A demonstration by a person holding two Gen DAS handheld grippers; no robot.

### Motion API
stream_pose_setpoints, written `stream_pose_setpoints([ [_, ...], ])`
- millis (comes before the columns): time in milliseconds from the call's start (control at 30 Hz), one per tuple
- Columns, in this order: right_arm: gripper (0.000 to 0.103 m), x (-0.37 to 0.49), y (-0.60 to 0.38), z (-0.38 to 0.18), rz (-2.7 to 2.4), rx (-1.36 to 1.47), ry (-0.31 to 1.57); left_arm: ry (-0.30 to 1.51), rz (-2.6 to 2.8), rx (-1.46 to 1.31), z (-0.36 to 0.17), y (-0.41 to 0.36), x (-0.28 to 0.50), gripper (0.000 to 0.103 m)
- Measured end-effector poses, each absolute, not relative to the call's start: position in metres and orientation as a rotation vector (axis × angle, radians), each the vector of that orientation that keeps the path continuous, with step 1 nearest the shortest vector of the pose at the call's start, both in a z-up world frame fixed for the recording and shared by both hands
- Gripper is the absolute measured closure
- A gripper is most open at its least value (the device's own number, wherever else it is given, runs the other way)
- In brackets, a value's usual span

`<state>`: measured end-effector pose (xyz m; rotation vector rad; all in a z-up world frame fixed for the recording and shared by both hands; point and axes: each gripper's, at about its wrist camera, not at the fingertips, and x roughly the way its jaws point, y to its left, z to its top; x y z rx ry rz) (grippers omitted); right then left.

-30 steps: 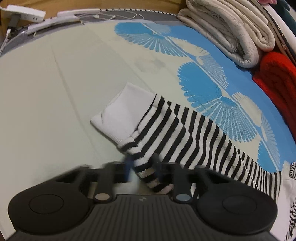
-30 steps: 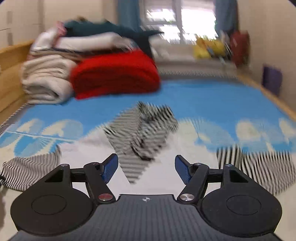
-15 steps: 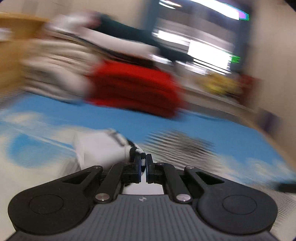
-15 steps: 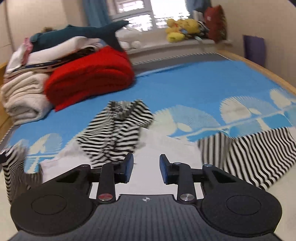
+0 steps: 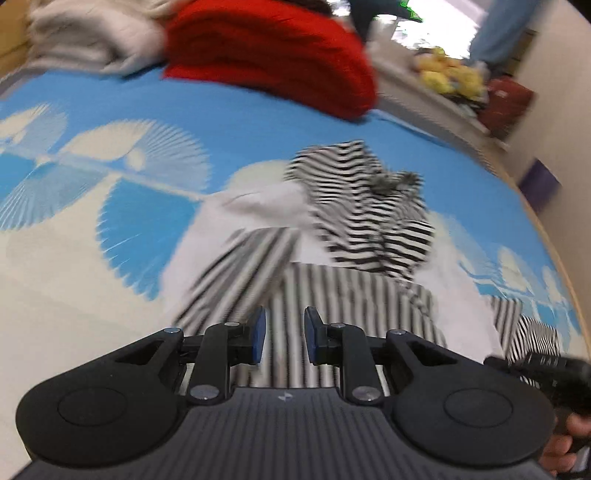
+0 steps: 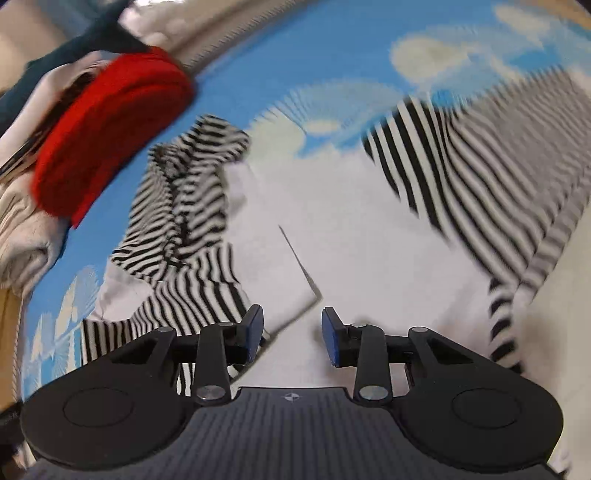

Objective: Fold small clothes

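Note:
A small white garment with black-and-white striped sleeves and hood [image 5: 354, 280] lies on the blue and cream patterned bed sheet [image 5: 110, 206]. One striped sleeve [image 5: 236, 277] lies folded over its white body, just ahead of my left gripper [image 5: 281, 335], which is open and empty above the cloth. In the right wrist view the garment's white body [image 6: 351, 236] lies ahead, the striped hood [image 6: 192, 184] to the left and another striped sleeve [image 6: 480, 177] to the right. My right gripper [image 6: 292, 331] is open and empty over the white cloth.
A folded red blanket [image 5: 269, 51] and cream blankets [image 5: 92, 33] are stacked at the far edge of the bed; the red blanket also shows in the right wrist view [image 6: 110, 136]. Yellow plush toys [image 5: 448, 72] sit by the window. The other handle [image 5: 546, 373] shows at lower right.
My left gripper carried the striped sleeve over the white body, then opened and let it go. My right gripper narrowed, then opened wider and swung closer over the garment.

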<state>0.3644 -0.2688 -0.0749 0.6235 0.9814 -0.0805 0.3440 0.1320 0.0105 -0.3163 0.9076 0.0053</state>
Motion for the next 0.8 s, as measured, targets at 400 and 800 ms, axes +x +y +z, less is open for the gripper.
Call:
stream_pose_setpoints([
  [400,0.097,0.400,-0.249,-0.110,-0.115,0.619,0.912,0.920,0.120,-0.362,0.024,0.179,0.348,0.076],
  [800,0.092,0.363,-0.293,-0.083,-0.361,0.464,0.945,1.039,0.066,-0.272,0.001,0.166,0.344,0.076],
])
